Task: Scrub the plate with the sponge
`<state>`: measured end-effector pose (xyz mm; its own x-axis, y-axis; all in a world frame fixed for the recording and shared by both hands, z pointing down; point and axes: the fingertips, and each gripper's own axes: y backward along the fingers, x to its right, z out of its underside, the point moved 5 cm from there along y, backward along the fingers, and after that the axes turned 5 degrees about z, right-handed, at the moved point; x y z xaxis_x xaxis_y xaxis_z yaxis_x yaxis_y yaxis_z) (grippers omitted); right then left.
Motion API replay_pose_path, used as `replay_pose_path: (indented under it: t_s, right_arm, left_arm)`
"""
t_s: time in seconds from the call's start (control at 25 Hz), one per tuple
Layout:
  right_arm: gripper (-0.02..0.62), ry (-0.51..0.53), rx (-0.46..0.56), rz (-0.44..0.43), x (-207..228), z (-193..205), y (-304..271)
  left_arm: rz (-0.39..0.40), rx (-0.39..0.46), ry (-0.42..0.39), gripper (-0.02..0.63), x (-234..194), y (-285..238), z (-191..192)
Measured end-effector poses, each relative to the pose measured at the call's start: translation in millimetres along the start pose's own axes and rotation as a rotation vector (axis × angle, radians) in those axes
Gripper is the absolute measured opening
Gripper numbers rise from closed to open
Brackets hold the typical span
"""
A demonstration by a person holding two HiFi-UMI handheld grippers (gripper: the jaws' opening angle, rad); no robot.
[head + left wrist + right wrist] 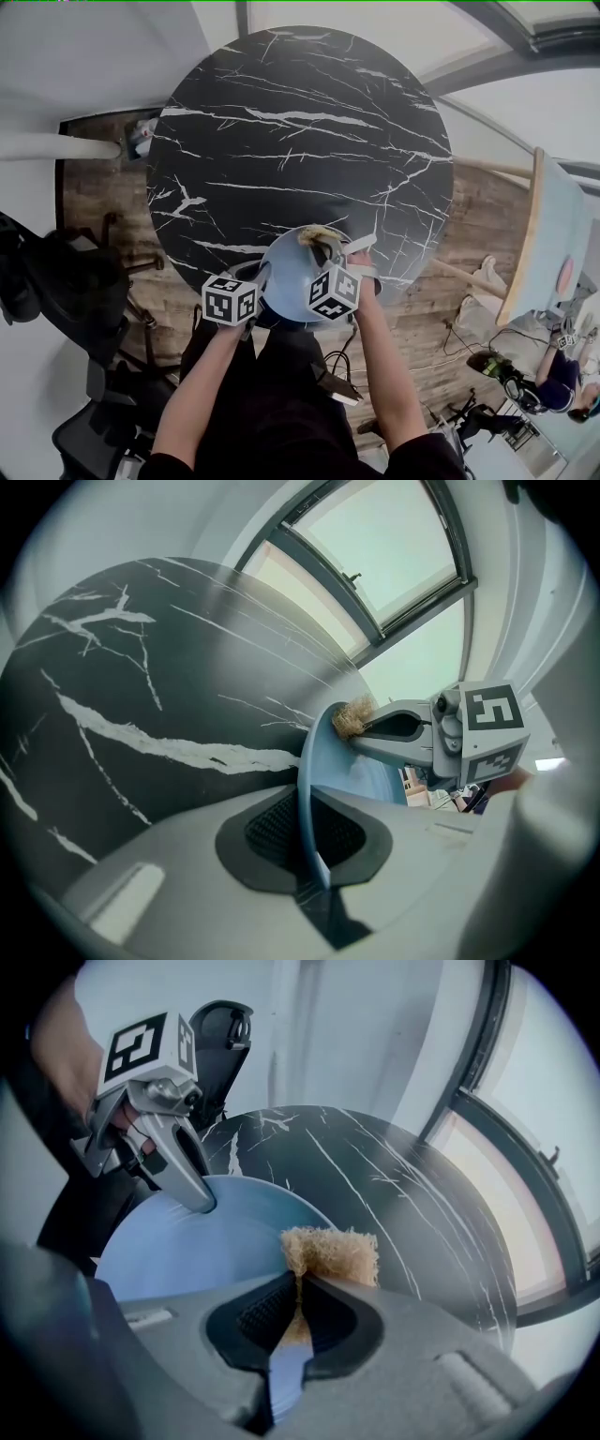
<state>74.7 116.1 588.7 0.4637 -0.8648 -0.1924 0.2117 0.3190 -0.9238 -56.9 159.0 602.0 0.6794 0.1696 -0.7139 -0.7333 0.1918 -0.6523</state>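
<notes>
A light blue plate (289, 281) is held tilted over the near edge of the round black marble table (300, 141). My left gripper (260, 275) is shut on the plate's left rim; in the left gripper view the rim (307, 789) runs edge-on between the pads of the left gripper (305, 832). My right gripper (330, 251) is shut on a tan sponge (319, 234) and presses it on the plate's far right edge. In the right gripper view the sponge (333, 1252) sticks out past the right gripper (298, 1312) onto the plate (216, 1241), and the left gripper (192, 1190) pinches the far rim.
Dark office chairs (56, 281) stand on the wooden floor left of the table. A pale tabletop on wooden legs (548, 234) is at the right, with another person (553, 375) beyond it. A large window (394, 564) lies past the table.
</notes>
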Motion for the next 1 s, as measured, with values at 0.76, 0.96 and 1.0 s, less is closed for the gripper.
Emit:
replay_pose_path:
  t_s: [0.76,0.96,1.0]
  right_arm:
    - [0.023,0.001,0.003,-0.086,-69.5,4.5,15.9]
    - [0.023,-0.006,0.002,-0.120,-93.2,8.8,22.0]
    - [0.023,-0.008,0.002,-0.130,-97.8,9.7,23.0]
  left_arm:
    - [0.000,0.013,0.012,0.018,-1.3,0.4,-0.3]
    - [0.001,0.013,0.011,0.018,-1.9,0.8,0.4]
    - [0.000,0.013,0.009,0.018,-2.0,0.7,0.3]
